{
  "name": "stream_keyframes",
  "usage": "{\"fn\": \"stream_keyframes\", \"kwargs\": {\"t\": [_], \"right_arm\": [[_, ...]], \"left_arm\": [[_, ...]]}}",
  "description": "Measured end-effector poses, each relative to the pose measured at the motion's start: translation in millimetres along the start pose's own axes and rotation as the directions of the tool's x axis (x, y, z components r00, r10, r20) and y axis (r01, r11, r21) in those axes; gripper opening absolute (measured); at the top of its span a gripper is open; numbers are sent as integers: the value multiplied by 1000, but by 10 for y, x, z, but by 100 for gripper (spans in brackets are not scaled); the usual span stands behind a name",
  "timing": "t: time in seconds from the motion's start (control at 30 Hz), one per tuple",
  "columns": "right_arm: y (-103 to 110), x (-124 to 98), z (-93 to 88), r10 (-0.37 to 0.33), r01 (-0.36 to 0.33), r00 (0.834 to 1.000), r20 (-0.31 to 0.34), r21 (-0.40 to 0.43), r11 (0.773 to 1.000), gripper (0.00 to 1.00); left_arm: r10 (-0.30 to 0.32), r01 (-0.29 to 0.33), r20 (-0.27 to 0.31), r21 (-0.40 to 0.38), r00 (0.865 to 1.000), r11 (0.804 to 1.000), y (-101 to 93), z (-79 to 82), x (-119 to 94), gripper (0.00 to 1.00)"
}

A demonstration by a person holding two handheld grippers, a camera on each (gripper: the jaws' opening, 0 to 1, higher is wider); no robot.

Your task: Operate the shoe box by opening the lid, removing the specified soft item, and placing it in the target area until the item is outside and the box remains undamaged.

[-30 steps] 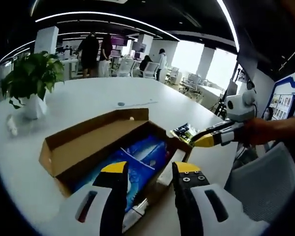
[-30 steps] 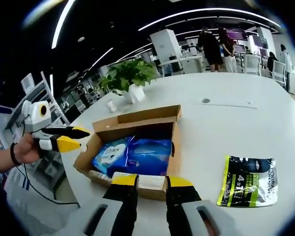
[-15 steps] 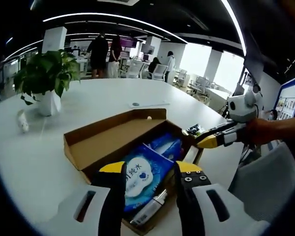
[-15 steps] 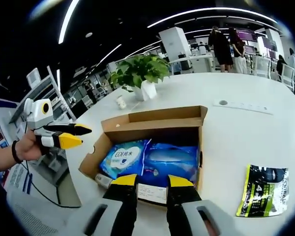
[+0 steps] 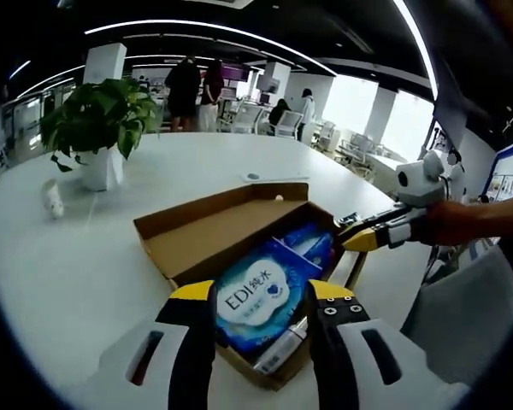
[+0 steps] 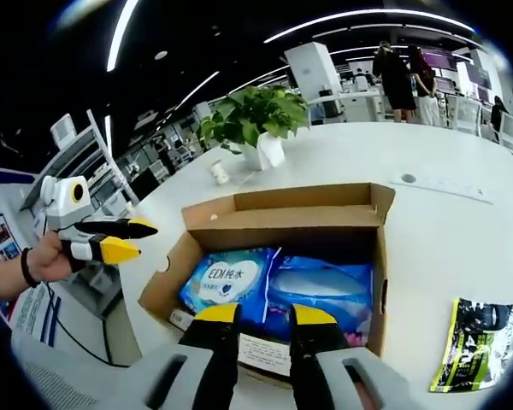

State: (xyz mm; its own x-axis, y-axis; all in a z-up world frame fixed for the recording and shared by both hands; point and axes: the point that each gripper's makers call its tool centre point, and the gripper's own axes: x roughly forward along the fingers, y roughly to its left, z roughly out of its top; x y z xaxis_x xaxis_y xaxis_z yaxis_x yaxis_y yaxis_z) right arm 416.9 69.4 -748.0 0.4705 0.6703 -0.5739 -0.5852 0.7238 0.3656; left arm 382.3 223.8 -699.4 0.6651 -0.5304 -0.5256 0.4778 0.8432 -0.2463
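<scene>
Shoe box (image 6: 282, 224) lay open on the white table (image 6: 462, 226), blue wipes packs (image 6: 278, 286) inside; right gripper (image 6: 256, 314) and left gripper (image 5: 256, 295) both stood apart-jawed, empty, above its near edge; right gripper view added a green-black pouch (image 6: 483, 342); beyond stood a potted plant (image 5: 98, 128).

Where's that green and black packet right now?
In the right gripper view, the green and black packet lies flat on the white table, outside the open shoe box, off its right wall.
</scene>
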Motion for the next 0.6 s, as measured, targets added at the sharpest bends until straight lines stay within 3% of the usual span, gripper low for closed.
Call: {"fn": "stream_keyframes", "kwargs": {"t": [0.6], "right_arm": [[-12,327,114,28,-28,999,-20,0,1000,19]], "left_arm": [[23,-23,-25,2,999,1000,266,-57,-73,45]]}}
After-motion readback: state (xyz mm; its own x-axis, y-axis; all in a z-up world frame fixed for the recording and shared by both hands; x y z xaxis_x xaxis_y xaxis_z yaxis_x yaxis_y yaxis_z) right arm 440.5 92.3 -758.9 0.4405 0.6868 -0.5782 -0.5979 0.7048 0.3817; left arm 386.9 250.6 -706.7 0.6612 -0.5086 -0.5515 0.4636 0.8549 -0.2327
